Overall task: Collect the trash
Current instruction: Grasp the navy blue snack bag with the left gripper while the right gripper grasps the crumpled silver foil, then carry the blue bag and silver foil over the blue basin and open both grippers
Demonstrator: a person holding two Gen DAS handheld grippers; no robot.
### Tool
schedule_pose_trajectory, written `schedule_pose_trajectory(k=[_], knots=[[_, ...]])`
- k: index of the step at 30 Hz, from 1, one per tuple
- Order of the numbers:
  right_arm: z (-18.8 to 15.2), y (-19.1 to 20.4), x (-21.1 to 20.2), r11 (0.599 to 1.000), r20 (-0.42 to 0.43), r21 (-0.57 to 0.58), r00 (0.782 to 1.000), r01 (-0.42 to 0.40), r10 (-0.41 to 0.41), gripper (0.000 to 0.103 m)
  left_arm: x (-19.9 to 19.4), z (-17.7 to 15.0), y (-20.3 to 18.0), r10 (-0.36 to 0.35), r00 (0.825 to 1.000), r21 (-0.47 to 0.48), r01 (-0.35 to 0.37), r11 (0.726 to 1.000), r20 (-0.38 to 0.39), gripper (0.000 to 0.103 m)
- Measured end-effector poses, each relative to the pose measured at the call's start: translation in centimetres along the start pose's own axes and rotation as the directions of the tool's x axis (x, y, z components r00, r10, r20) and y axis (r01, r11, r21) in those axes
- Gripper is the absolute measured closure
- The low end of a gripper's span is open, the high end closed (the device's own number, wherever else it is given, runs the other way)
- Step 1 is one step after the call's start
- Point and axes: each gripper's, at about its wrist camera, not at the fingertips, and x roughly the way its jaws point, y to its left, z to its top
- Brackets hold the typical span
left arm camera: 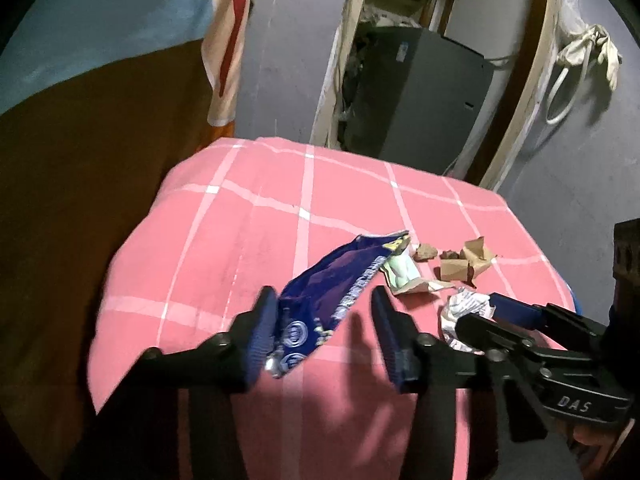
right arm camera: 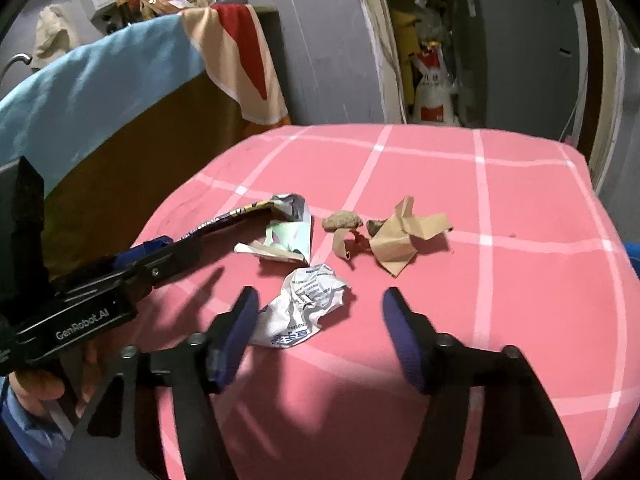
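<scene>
A pink cloth [right arm camera: 520, 208] with a white grid covers the padded surface that carries the trash; whether a bed or a bench lies under it I cannot tell. At twelve o'clock a doorway with a pale frame shows a grey cabinet [left arm camera: 424, 92] and cluttered bags. At ten o'clock a light blue cloth [right arm camera: 100, 92] and a cream-and-red cloth [right arm camera: 240, 60] drape over a brown board.

The trash sits in a loose cluster mid-cloth. A glossy dark blue wrapper [left arm camera: 332, 280], long and creased, lies between the pads of the left claw [left arm camera: 324, 340]; the left pad touches its edge, the right pad stands clear, so the claw is partly open with nothing clamped. A crumpled white printed paper [right arm camera: 308, 304] lies just inside the left pad of the right claw [right arm camera: 320, 332], touching it; the right pad is well apart, so this claw too stands partly open and grips nothing. At twelve o'clock of the paper lies a pale green and white wrapper [right arm camera: 288, 240]. At one o'clock sit torn brown cardboard scraps [right arm camera: 400, 240] and a small brown lump [right arm camera: 342, 221], rough-looking.

A hand [right arm camera: 36, 384] holds the left claw's handle at the right camera's eight o'clock.
</scene>
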Motion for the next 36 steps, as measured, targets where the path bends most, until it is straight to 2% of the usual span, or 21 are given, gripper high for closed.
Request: schedule_pose_trajectory(k=[6,7,9,14,21,28,34,36], knots=[[0.3,0.8,0.5,1.0,-0.017,-0.025,1.0,0.007,-0.008,0.065,0.1,-0.3,-0.5,0.011,1.0,0.003,-0.011,1.0,-0.024,0.086],[0.2,0.9,0.5,1.0,-0.018,-0.029,1.0,0.006,-0.006,0.067,0.1,-0.4,-0.5,0.012,1.0,0.001,-0.012,1.0,-0.028,0.087],[0.2,1.0,0.5,0.999,-0.018,-0.035,1.0,0.003,-0.004,0.08,0.0,-0.5,-0.6,0.012,0.999,-0.012,-0.013,1.0,-0.032,0.09],[-0.1,1.0,0.1,0.999,-0.01,-0.03,1.0,-0.011,0.011,0.09,-0.4,-1.0,-0.6,-0.003,0.999,-0.062,0.001,0.998,-0.036,0.094],[-0.7,0.9,-1.4,0.999,0.031,-0.042,0.999,-0.026,0.027,0.093,-1.6,-1.6,-1.1,-0.02,1.0,-0.134,0.018,0.991,-0.014,0.095],[-1.2,0.5,-3.7,0.999,0.09,-0.04,0.996,-0.013,0.016,0.093,-3.9,-1.8,-2.6,-0.012,0.998,-0.175,0.021,0.984,0.057,0.095],[-1.6,0.0,-7.9,0.999,0.238,-0.047,0.971,0.012,-0.001,0.093,-6.1,-1.5,-5.0,-0.044,0.987,-0.16,0.069,0.985,0.154,0.095],[-1.6,-0.2,-10.1,0.998,0.307,-0.054,0.951,0.036,-0.018,0.093,-6.9,-1.3,-6.3,-0.073,0.979,-0.146,0.101,0.984,0.191,0.095]])
